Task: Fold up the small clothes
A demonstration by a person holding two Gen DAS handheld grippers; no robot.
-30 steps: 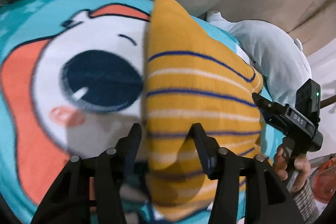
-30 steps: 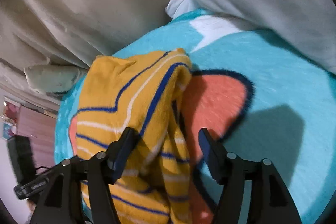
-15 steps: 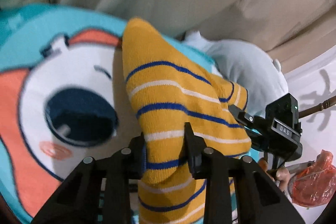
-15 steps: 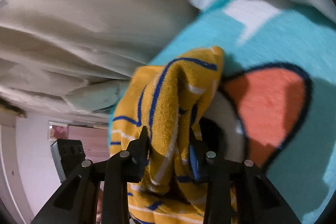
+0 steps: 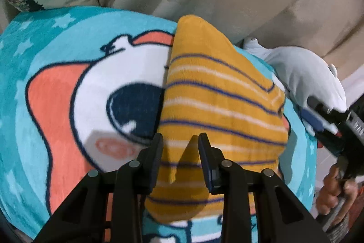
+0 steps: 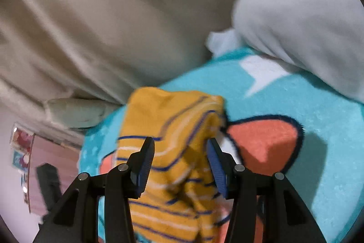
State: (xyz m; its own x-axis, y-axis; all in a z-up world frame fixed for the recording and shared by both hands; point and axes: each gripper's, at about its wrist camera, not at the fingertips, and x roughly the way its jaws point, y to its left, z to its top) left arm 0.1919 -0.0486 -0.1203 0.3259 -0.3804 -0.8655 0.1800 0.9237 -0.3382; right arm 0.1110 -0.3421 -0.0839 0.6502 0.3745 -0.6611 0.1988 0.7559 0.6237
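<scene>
No text, label or number is legible anywhere.

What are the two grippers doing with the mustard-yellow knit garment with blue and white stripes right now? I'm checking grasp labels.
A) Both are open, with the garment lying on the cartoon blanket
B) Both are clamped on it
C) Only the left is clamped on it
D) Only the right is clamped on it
A: the left gripper and right gripper each show spread fingers over the mustard-yellow knit garment, which lies on the turquoise cartoon blanket.

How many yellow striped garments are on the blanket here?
1. The yellow striped garment lies folded on the cartoon blanket, between both open grippers. Others may be hidden outside the views.
</scene>
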